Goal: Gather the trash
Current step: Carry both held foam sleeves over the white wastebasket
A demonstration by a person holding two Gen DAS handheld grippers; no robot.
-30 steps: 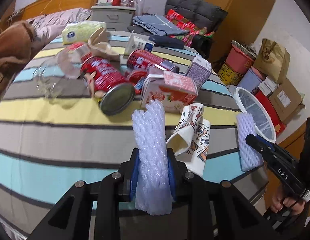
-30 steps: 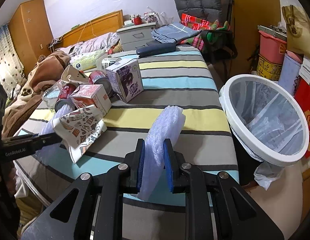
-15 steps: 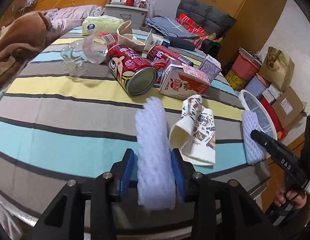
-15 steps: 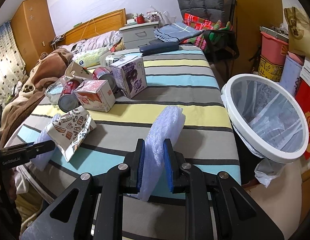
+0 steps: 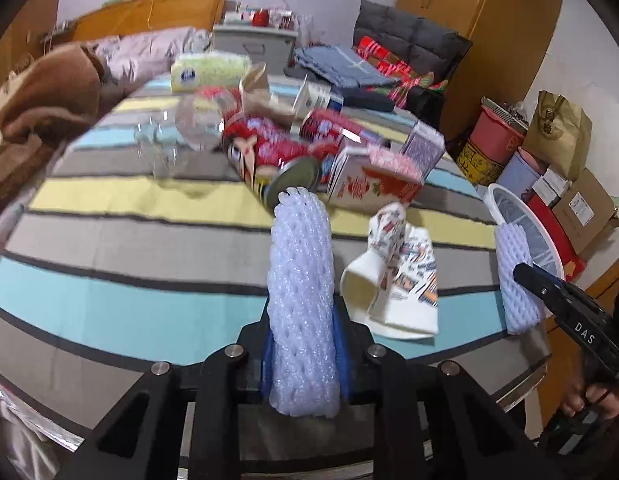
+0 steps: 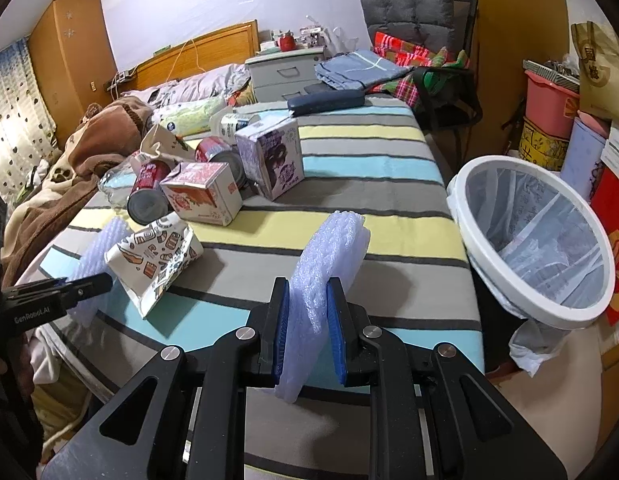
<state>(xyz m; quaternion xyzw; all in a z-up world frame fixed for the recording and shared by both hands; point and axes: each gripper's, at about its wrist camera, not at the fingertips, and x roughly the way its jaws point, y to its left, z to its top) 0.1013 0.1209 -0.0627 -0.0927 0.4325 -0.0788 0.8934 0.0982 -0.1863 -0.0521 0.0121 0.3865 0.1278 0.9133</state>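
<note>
My left gripper (image 5: 303,344) is shut on a white foam net sleeve (image 5: 301,280), held upright above the striped table (image 5: 129,240). My right gripper (image 6: 307,328) is shut on a second white foam net sleeve (image 6: 329,256). It shows in the left wrist view too (image 5: 517,280). A white bin with a plastic liner (image 6: 537,248) stands to the right of the table. A crumpled printed paper box (image 6: 157,256) lies near the front edge. Behind it are red cans (image 5: 269,152), a red and white carton (image 6: 201,192) and a purple carton (image 6: 273,160).
A clear plastic bottle (image 5: 169,140), a tissue pack (image 5: 209,70) and a dark case (image 6: 325,102) lie farther back. A bed with a brown blanket (image 6: 89,148) is to the left. Boxes and a pink bucket (image 6: 549,100) crowd the right wall.
My left gripper has pulled back and up from the pile, still holding its foam sleeve. My right gripper has shifted slightly, so the bin looks a little nearer.
</note>
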